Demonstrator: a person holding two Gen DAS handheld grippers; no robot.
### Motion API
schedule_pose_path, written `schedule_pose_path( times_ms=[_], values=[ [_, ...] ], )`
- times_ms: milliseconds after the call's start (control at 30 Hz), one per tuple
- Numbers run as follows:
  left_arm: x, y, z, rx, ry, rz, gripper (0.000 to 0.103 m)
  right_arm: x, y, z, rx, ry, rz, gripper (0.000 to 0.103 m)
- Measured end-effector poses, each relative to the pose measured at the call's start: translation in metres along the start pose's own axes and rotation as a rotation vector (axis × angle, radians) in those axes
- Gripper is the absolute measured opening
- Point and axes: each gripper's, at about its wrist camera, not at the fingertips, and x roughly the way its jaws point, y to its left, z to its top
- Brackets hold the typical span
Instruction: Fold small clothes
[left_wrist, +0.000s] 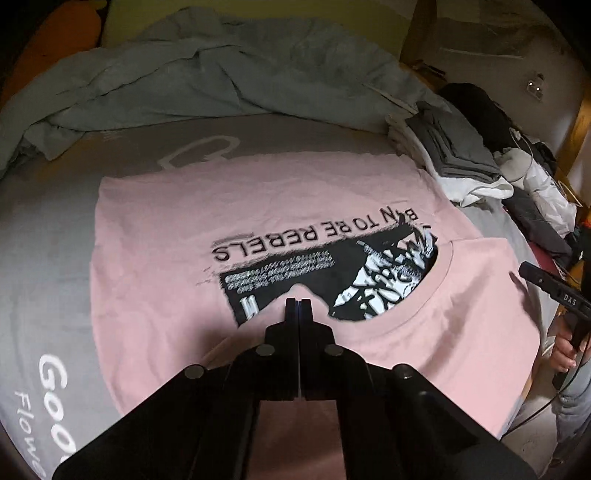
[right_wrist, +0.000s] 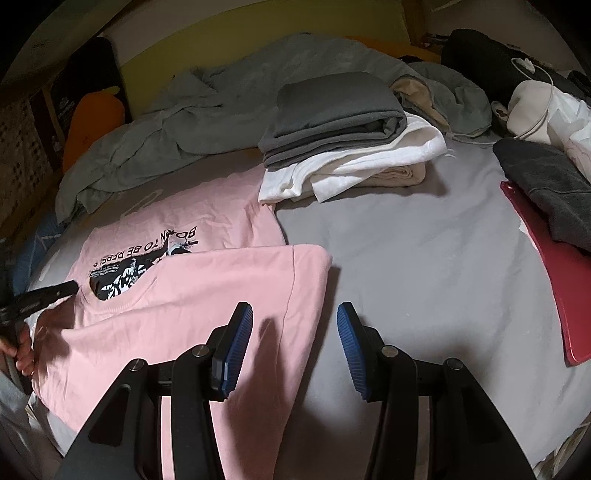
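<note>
The left gripper has its jaws pressed together with nothing between them, poised over the near part of the pink T-shirt. The right gripper has its jaws spread, holding nothing, above the shirt's right edge and the grey sheet. The T-shirt lies on the bed, its near part folded over so the collar overlaps the black print. A hand grips the left tool's handle. Farther back sits a pile of folded clothes, then a rumpled grey blanket by the headboard.
</note>
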Motion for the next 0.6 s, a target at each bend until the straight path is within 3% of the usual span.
schedule_pose_path(
  times_ms=[133, 233, 300, 367, 500, 600],
  values=[
    [-0.005, 0.005, 0.005, -0.033, -0.048, 0.052, 0.0, -0.003, 0.001, 0.0, -0.006, -0.009, 0.011, 0.049],
    [-0.01, 0.012, 0.007, -0.075, -0.034, -0.028, 0.004, -0.005, 0.001, -0.001, -0.01, -0.009, 0.016, 0.049],
    [-0.014, 0.01, 0.004, -0.074, -0.019, -0.103, 0.039, -0.005, 0.001, -0.001, -0.007, -0.004, 0.029, 0.049],
    [-0.019, 0.001, 0.002, -0.023, -0.045, -0.056, 0.046, -0.005, 0.002, -0.002, -0.009, -0.002, 0.036, 0.049],
    [0.008, -0.009, 0.003, 0.017, 0.085, 0.052, 0.044, -0.005, 0.006, -0.003, -0.02, 0.003, 0.04, 0.049],
    [0.03, -0.006, 0.001, 0.02, 0.146, 0.055, 0.024, -0.002, 0.008, -0.004, -0.028, 0.015, 0.033, 0.049]
  ],
)
